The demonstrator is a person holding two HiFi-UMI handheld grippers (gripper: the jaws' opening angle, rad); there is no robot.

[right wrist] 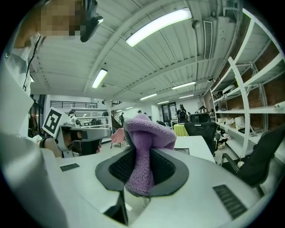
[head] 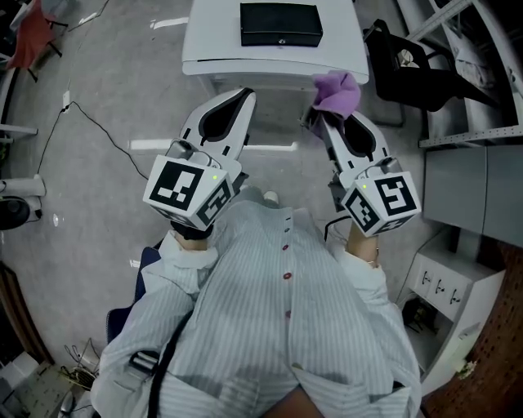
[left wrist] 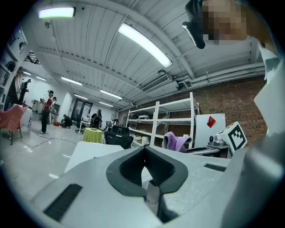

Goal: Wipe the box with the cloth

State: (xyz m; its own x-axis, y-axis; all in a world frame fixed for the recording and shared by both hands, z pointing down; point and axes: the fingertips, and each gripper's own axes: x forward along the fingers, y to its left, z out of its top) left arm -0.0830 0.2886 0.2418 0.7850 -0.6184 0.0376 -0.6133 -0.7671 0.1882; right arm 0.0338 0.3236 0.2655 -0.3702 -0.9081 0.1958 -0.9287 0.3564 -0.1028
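**Desk:** Start with the head view. Where is the box?

**Operator:** I see the black box (head: 280, 24) lying flat on the white table (head: 214, 42), towards the far side of the top. Both of my tools are held in front of the striped shirt (head: 286, 310), above the grey floor (head: 98, 106), and both point towards the table. The left gripper (head: 242, 96) is just short of the table's near edge. The right gripper (head: 325, 121) carries the purple cloth (head: 339, 91) bunched at its tip. In the picture the cloth reaches the near right corner of the table and is well apart from the box. I cannot tell whether it touches the table.

**Desk:** And the left gripper view?

**Operator:** The two dark pads meet at their tips and nothing lies between them, so that tool is closed and empty. Past the jaws I see the table top. The cloth shows off to the right, in front of metal shelving (left wrist: 178, 111).

**Desk:** And the right gripper view?

**Operator:** Here the jaws are clamped on the cloth. One fold runs down between the pads and holds them slightly apart. The rest of the cloth bulges out above the tips. The other tool is at the left of this view, and the table top lies beyond the jaws to the right.
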